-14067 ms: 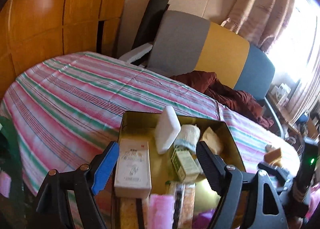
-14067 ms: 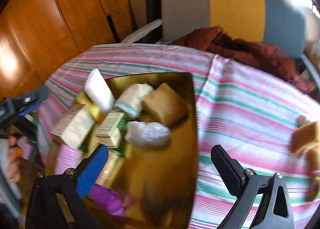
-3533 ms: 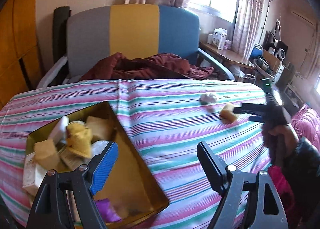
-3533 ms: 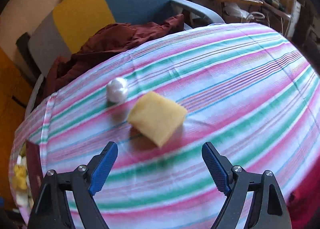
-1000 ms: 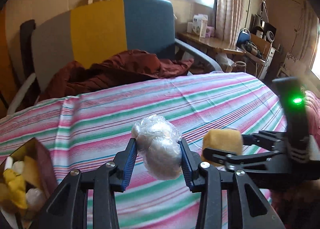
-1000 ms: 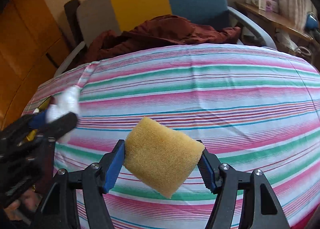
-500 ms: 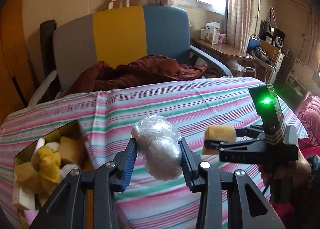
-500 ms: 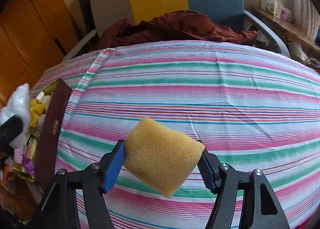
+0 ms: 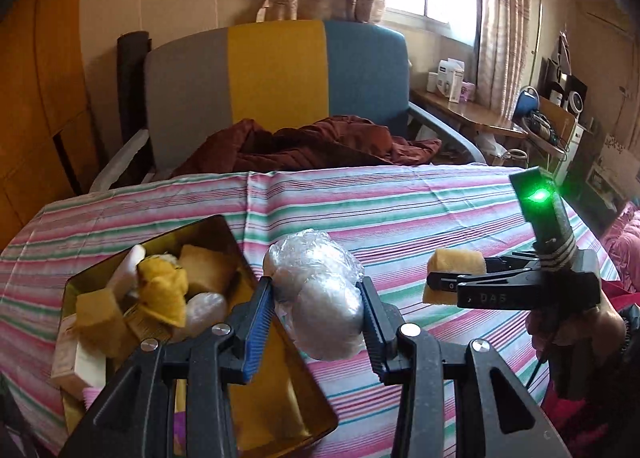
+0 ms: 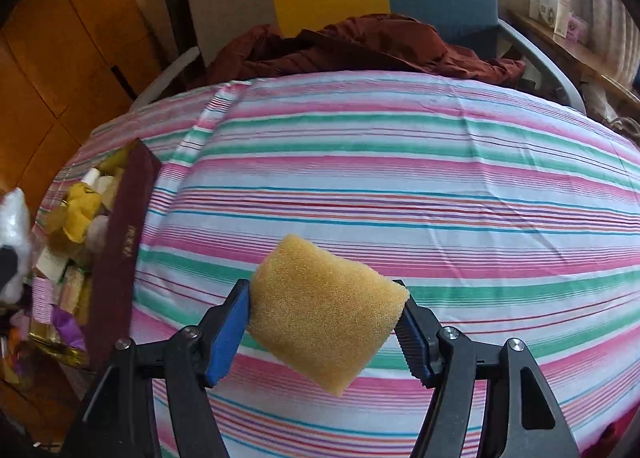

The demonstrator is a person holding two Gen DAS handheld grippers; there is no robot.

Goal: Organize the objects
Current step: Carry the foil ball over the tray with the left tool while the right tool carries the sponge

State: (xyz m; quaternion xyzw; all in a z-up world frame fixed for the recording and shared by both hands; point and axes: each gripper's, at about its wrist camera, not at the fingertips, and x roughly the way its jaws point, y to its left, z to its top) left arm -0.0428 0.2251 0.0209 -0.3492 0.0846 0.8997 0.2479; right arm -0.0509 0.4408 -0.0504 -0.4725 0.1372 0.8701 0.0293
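We hold a plastic-wrapped white bundle in the left claw, pinched from both sides between the blue-faced finger and the black one, and it hangs lifted above the striped cloth of the worktop, just beside the right-hand rim of the gold tin. The tin sits at the near left of the worktop and already carries a heap of things: a yellow soft toy, tan sponge blocks, a white carton at its left edge and another wrapped bundle.

In the right claw we grip a yellow sponge, squeezed between both fingers and tilted, clear of the cloth, well to the right of the tin. From the left wrist view that claw shows side-on, its body lit by a green lamp, the sponge poking out at its tip.

Behind the worktop stands a chair in grey, yellow and blue, with a dark red garment bunched on its seat.
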